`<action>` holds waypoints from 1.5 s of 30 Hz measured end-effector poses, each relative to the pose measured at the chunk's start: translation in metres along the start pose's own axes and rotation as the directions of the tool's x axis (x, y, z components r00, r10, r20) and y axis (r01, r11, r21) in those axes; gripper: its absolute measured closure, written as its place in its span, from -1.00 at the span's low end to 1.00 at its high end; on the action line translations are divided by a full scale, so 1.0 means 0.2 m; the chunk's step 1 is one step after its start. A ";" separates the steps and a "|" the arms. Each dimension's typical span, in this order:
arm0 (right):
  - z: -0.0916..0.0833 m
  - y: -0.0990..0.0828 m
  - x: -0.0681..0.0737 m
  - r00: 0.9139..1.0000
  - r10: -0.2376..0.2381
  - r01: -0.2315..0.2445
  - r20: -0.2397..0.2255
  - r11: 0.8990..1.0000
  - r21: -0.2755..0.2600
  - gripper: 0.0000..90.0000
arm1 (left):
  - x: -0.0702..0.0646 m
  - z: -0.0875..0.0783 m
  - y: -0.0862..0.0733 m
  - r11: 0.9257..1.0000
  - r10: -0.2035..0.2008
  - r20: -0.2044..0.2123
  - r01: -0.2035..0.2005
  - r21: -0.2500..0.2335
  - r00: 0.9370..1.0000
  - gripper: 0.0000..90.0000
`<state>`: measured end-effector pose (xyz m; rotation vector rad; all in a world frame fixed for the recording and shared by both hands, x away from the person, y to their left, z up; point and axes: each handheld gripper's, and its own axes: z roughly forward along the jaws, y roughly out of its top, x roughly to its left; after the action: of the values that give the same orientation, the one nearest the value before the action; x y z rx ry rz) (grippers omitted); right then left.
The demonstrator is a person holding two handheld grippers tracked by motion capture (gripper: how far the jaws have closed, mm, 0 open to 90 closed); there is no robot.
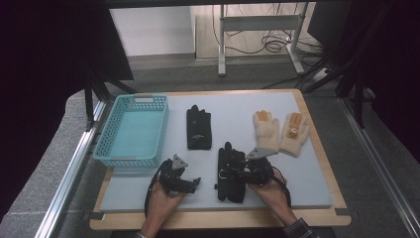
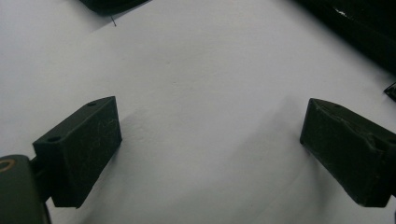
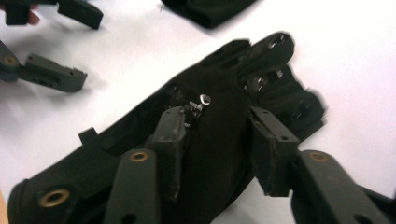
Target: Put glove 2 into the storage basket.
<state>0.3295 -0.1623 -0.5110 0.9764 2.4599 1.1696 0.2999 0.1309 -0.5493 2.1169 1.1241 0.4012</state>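
A black glove lies flat on the pale mat, fingers pointing away from the person. My right gripper rests over its middle. In the right gripper view the jaws stand apart above the glove, with the pads not pressing on the fabric. My left gripper sits just left of that glove, open wide over bare mat, nothing between its fingers. A second black glove lies farther back at the centre.
A light blue basket stands at the back left, its inside bare. Two cream fleece gloves lie side by side at the back right. Wooden table edges frame the mat.
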 end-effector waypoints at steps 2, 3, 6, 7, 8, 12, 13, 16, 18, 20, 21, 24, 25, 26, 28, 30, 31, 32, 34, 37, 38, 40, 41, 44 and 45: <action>-0.02 0.02 -0.01 1.000 -0.003 0.003 -0.003 1.000 -0.006 0.14 | 0.00 0.00 0.00 1.000 0.000 0.000 0.000 -0.001 1.000 -0.88; -0.02 0.04 -0.02 1.000 -0.015 0.015 -0.003 1.000 -0.004 0.06 | 0.00 0.00 0.00 1.000 0.000 0.000 0.000 -0.001 1.000 -0.88; -0.02 0.06 -0.03 1.000 -0.019 0.019 0.001 1.000 -0.016 0.00 | 0.00 0.00 0.00 1.000 -0.001 0.000 0.001 -0.001 1.000 -0.88; -0.02 0.07 -0.04 1.000 -0.021 0.021 0.000 1.000 -0.021 -0.03 | 0.00 0.00 0.00 1.000 -0.001 0.000 0.001 0.000 1.000 -0.88; -0.02 0.09 -0.06 1.000 -0.026 0.025 -0.002 0.999 -0.030 -0.08 | 0.00 0.00 0.00 1.000 0.000 0.000 0.000 0.000 1.000 -0.88; 0.00 0.13 -0.09 1.000 -0.022 0.021 -0.019 0.999 -0.038 -0.08 | 0.00 0.00 0.00 1.000 0.006 0.000 -0.006 0.003 1.000 -0.88; 0.01 0.15 -0.10 0.999 -0.023 0.021 -0.030 0.999 -0.041 -0.09 | 0.00 0.00 0.00 1.000 0.005 0.000 -0.005 0.003 1.000 -0.88; 0.04 0.21 -0.12 0.999 -0.028 0.027 -0.028 0.999 -0.041 -0.09 | 0.00 0.00 0.00 1.000 0.004 0.001 -0.004 0.003 1.000 -0.88; 0.09 0.25 -0.14 0.999 -0.030 0.029 -0.037 0.999 -0.034 0.06 | 0.00 0.00 0.00 1.000 0.004 0.000 -0.004 0.004 1.000 -0.88; 0.11 0.26 -0.15 0.999 -0.030 0.029 -0.043 0.999 -0.029 0.14 | 0.00 0.00 0.00 1.000 0.004 0.001 -0.004 0.003 1.000 -0.88; 0.14 0.28 -0.15 0.998 -0.030 0.029 -0.048 0.999 -0.022 0.22 | 0.00 0.00 0.00 1.000 0.004 0.001 -0.004 0.004 1.000 -0.88; 0.19 0.30 -0.16 0.998 -0.031 0.031 -0.054 1.000 -0.006 0.34 | 0.00 0.00 0.00 1.000 0.004 0.001 -0.004 0.004 1.000 -0.88; 0.21 0.30 -0.16 0.998 -0.034 0.034 -0.052 0.999 -0.001 0.36 | 0.00 0.00 0.00 1.000 0.004 0.001 -0.004 0.004 1.000 -0.88; 0.23 0.31 -0.16 0.998 -0.039 0.039 -0.051 0.999 0.002 0.37 | 0.00 0.00 0.00 1.000 0.004 0.001 -0.004 0.004 1.000 -0.88; 0.26 0.32 -0.16 0.998 -0.049 0.050 -0.050 0.999 0.011 0.38 | 0.00 0.00 0.00 1.000 0.004 0.001 -0.004 0.003 1.000 -0.88; 0.28 0.34 -0.16 0.997 -0.057 0.058 -0.044 0.998 0.017 0.38 | 0.00 0.00 0.00 1.000 0.005 0.000 -0.005 0.005 1.000 -0.88; 0.30 0.35 -0.16 0.997 -0.060 0.061 -0.045 0.998 0.020 0.38 | 0.00 0.00 0.00 1.000 0.005 0.000 -0.005 0.005 1.000 -0.88; 0.31 0.36 -0.17 0.997 -0.060 0.061 -0.044 0.998 0.021 0.38 | 0.00 0.00 0.00 1.000 0.005 0.000 -0.005 0.005 1.000 -0.88; 0.34 0.38 -0.18 0.997 -0.061 0.063 -0.050 0.998 0.027 0.35 | 0.00 0.00 0.00 1.000 0.005 0.001 -0.005 0.005 1.000 -0.88; 0.37 0.40 -0.19 0.997 -0.061 0.063 -0.053 0.998 0.029 0.29 | 0.00 0.00 0.00 1.000 0.006 0.001 -0.006 0.005 1.000 -0.88; 0.38 0.41 -0.20 0.997 -0.059 0.061 -0.055 0.998 0.029 0.27 | 0.00 0.00 0.00 1.000 0.005 0.001 -0.005 0.004 1.000 -0.88; 0.40 0.43 -0.21 0.997 -0.050 0.052 -0.060 0.998 0.025 0.21 | 0.00 0.00 0.00 1.000 0.005 0.001 -0.005 0.004 1.000 -0.88; 0.41 0.44 -0.21 0.997 -0.046 0.048 -0.061 0.999 0.025 0.18 | 0.00 0.00 0.00 1.000 0.005 0.001 -0.005 0.004 1.000 -0.88; 0.45 0.47 -0.23 0.999 -0.031 0.032 -0.039 0.999 0.031 0.10 | 0.00 0.00 0.00 1.000 0.005 0.002 -0.005 0.004 1.000 -0.88; 0.46 0.47 -0.23 0.999 -0.023 0.024 -0.039 0.999 0.031 0.08 | 0.00 0.00 0.00 1.000 0.004 0.002 -0.004 0.004 1.000 -0.88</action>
<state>0.4527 -0.0950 -0.5019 0.9388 2.5203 1.1561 0.3000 0.1313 -0.5492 2.1228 1.1209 0.3986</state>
